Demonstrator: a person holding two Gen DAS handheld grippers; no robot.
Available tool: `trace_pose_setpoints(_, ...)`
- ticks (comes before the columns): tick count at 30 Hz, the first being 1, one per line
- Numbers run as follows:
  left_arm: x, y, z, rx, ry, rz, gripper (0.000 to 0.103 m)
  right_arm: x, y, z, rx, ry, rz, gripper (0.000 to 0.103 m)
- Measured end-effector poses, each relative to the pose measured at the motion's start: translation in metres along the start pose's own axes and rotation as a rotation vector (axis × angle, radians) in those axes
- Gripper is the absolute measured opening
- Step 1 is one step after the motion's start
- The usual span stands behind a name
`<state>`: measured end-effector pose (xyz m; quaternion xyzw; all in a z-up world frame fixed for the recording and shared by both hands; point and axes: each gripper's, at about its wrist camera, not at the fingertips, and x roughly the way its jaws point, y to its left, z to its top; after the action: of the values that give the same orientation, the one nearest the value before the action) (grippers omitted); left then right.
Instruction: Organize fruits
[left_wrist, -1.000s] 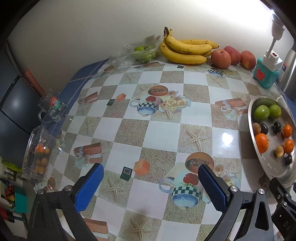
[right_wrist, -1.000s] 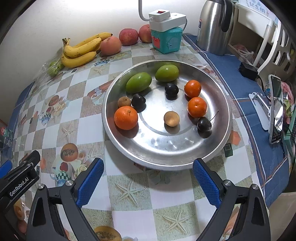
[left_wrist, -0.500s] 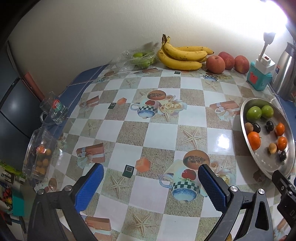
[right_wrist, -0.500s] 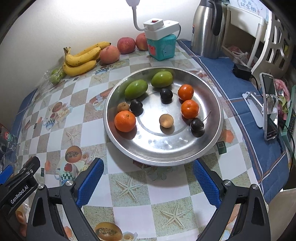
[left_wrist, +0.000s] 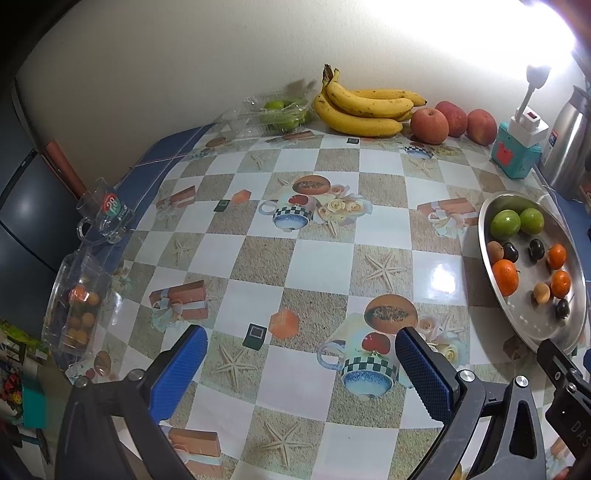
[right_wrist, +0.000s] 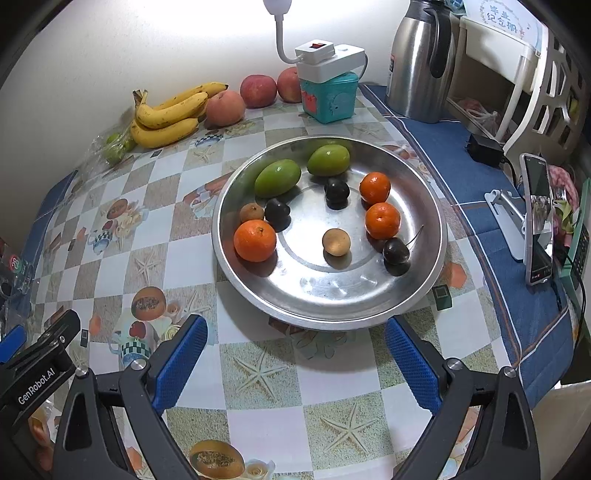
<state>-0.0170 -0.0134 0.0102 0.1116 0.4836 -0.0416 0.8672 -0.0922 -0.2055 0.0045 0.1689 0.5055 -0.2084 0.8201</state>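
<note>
right gripper (right_wrist: 295, 350): jaws spread wide, nothing between them, hovering over the tablecloth just short of the near rim of the steel tray (right_wrist: 436, 254). dead ahead in the tray: three oranges, largest at near left (right_wrist: 255, 240), two at right (right_wrist: 382, 220); two green mangoes (right_wrist: 277, 178) at the far side, long axes running left-low to right-high; dark plums (right_wrist: 277, 210), a stemmed cherry (right_wrist: 396, 250), two small brown fruits, one near centre (right_wrist: 336, 242).

left gripper (left_wrist: 299, 363): also wide open and empty, facing bare tablecloth (left_wrist: 325, 258); tray well off to its right. right hand clearly nearer the tray.

beyond, against the wall: banana bunch (right_wrist: 170, 114), apples (right_wrist: 258, 90), a clear clamshell of green fruit (left_wrist: 280, 112). clear box of small orange fruit (left_wrist: 75, 306) at far left edge.

kinds lie mixed in the tray, loosely paired. fits either sorting under way or a finished spread; cannot settle which.
</note>
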Motion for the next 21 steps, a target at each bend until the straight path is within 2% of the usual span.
trace_pose_setpoints(21, 0.0035, -0.0022, -0.0010, 0.008, 0.022, -0.023, 0.103, 0.0039, 0.0025, -0.0005, -0.022, 0.014, -0.001, 0.097)
